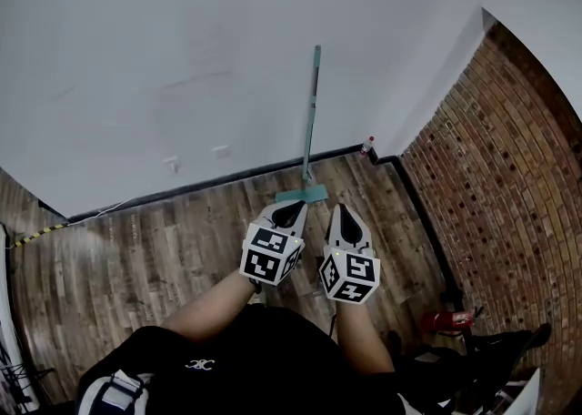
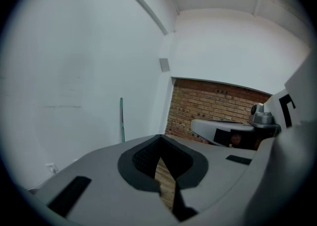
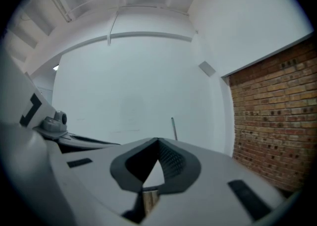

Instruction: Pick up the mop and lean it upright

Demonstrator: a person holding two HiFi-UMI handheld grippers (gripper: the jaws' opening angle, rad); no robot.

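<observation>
White wall backs the head view, where the mop leans upright at twelve o'clock beyond the left gripper and right gripper, both pressed together and empty; each gripper view shows its slim handle, likely light, stiff, best gripped mid-shaft.

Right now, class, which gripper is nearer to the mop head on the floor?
Left, narrowly. In the head view, the left gripper points at the mop head from just short of its middle. The right gripper sits off beyond its right end.
</observation>
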